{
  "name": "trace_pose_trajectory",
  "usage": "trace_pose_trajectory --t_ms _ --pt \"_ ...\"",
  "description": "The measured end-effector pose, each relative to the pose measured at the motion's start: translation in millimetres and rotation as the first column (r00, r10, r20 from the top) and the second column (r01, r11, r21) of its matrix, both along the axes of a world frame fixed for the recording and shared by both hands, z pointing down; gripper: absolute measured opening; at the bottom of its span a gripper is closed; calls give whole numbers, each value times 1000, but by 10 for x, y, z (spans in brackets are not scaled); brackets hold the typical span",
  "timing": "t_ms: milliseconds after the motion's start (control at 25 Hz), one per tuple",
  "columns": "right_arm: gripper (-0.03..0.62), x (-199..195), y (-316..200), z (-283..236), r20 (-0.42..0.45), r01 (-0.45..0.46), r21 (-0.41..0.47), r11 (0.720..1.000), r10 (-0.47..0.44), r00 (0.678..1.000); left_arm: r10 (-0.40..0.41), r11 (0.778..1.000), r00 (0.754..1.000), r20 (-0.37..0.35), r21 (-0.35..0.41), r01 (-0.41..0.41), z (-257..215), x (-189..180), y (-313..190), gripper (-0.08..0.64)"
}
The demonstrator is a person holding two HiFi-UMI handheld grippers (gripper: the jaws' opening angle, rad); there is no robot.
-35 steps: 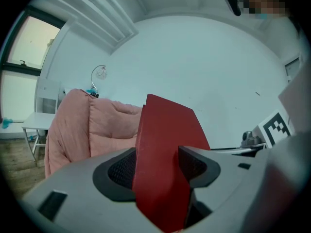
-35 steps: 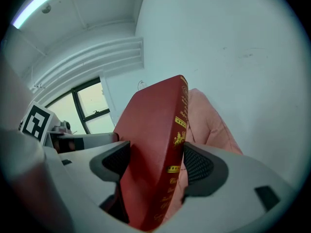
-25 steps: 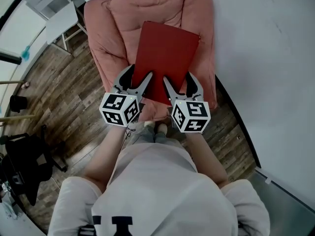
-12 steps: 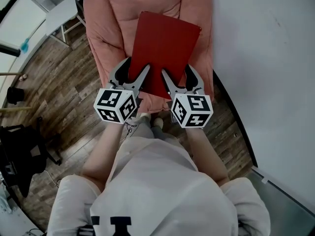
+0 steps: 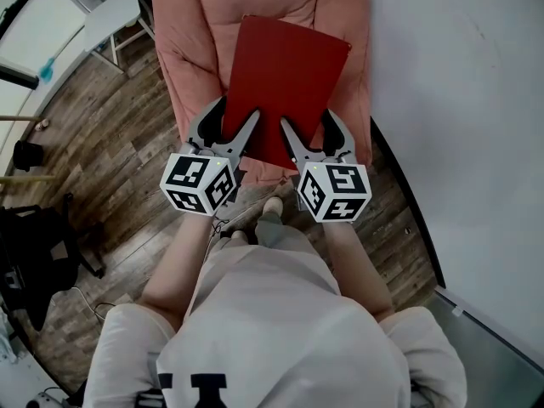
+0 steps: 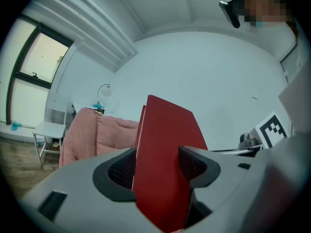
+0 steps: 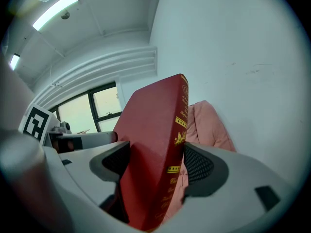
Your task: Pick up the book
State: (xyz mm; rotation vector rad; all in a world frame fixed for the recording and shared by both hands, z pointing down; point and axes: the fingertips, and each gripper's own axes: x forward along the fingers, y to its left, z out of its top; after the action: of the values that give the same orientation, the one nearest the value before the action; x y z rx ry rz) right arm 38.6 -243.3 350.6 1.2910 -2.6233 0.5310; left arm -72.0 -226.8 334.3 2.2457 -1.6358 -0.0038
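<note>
1. The white wall (image 5: 459,100) fills the head view from 1 to 4 o'clock, and the wooden floor (image 5: 110,143) runs from 7 to 10 o'clock. Only the gripper views show the window (image 7: 97,106).
2. The pink quilt (image 5: 191,41) lies bunched at 12 o'clock ahead of me. In the left gripper view it sits at 9 o'clock of the book, and in the right gripper view at 3 o'clock.
3. The red book (image 5: 285,79) is over the quilt, with its near edge in both my grippers. The head view shows only its flat cover. The right gripper view adds the spine's gold lettering (image 7: 181,125), and the left gripper view adds the page edge (image 6: 138,144). I cannot tell whether the far edge touches the quilt.
4. My left gripper (image 5: 234,124) is clamped on the book's near corner at 7 o'clock, a pad on each face.
5. My right gripper (image 5: 308,130) is clamped on the near corner at 5 o'clock, by the spine.
6. Each gripper's marker cube (image 5: 200,184) faces up at me; neither gripper view shows its own.
</note>
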Motion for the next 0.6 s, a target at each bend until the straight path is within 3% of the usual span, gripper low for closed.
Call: trace_pose_trajectory --t_ms 280,600 --pt "341 -35 452 -60 -5 -24 22 999 24 1000 16 1000 1000 -16 5 -16 4 -34 448 262" --pt "341 -188 1317 -154 14 -61 37 997 60 998 66 997 998 -17 26 -66 -133 -197 1279 262"
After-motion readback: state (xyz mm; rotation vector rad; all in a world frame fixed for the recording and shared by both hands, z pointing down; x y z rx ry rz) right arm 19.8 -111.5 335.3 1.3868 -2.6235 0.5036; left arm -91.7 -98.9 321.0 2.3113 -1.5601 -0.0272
